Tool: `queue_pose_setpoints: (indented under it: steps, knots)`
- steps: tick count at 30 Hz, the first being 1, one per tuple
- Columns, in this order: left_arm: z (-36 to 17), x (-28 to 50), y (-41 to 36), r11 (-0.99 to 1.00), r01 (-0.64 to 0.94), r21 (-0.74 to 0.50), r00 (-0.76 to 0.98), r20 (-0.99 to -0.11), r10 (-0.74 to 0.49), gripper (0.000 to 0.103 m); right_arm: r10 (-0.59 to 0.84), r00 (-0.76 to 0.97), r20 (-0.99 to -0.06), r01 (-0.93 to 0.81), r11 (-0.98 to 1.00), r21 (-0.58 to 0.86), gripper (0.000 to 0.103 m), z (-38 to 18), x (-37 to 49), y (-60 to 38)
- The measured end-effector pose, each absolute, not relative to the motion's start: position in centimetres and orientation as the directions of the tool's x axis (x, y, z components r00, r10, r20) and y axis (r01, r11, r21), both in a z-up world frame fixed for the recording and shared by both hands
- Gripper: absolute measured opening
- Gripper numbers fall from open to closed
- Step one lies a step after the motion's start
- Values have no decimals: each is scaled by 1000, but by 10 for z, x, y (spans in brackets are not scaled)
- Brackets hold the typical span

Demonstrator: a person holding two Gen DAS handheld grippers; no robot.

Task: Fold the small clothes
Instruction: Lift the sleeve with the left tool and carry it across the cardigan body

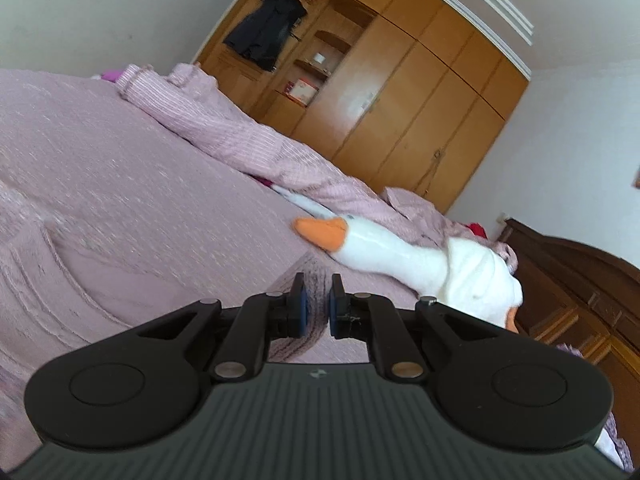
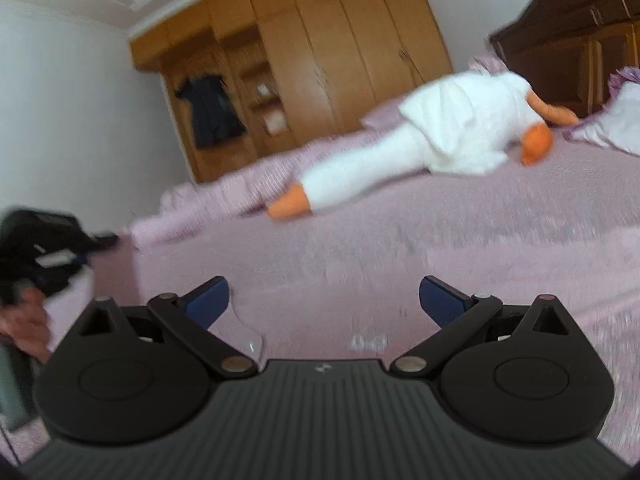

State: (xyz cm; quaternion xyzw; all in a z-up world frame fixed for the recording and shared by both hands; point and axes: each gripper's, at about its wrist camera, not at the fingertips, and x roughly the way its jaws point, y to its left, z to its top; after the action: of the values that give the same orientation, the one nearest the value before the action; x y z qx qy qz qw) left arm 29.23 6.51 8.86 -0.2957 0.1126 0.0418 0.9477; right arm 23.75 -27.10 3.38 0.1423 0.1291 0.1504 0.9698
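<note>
Left tongs [image 1: 317, 298] pinch pink garment [image 1: 316, 280] — right tongs [image 2: 324, 300] spread wide.

The right gripper [image 2: 324, 300] fills the lower frame, jaws spread wide over the pink bedspread [image 2: 360, 248]. A white plush goose [image 2: 440, 136] lies upper right; the left gripper [image 2: 48, 256] shows blurred at left edge.

Goose toy [image 1: 384, 244] lies on bed [image 1: 140, 184], beak toward bed middle, body toward headboard [image 1: 580, 280]. Rumpled blanket [image 1: 240, 136] runs along bed's far edge, behind the goose. Wardrobe [image 1: 400, 92] stands beyond the blanket; jacket [image 1: 266, 26] hangs on it. Pillow [image 2: 616, 120] sits against headboard, just beside the goose.
</note>
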Motion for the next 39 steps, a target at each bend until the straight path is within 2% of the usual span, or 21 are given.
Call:
queue_pose_setpoints:
  steps: [5, 12, 24, 39]
  knots:
    - [77, 309, 29, 840, -108, -532, 962, -268, -45, 11, 271, 946, -179, -225, 944, 241, 103, 34, 241, -289]
    - [60, 331, -15, 862, -36, -505, 955, -272, -120, 11, 270, 919, -288, -175, 933, 316, 103, 28, 260, -311]
    - [31, 352, -98, 888, 53, -456, 929, -304, -212, 11, 150, 936, -319, -24, 930, 367, 103, 26, 269, -365]
    - [11, 352, -139, 903, 133, -408, 902, -327, -280, 11, 135, 932, -337, 12, 916, 400, 103, 18, 273, -387]
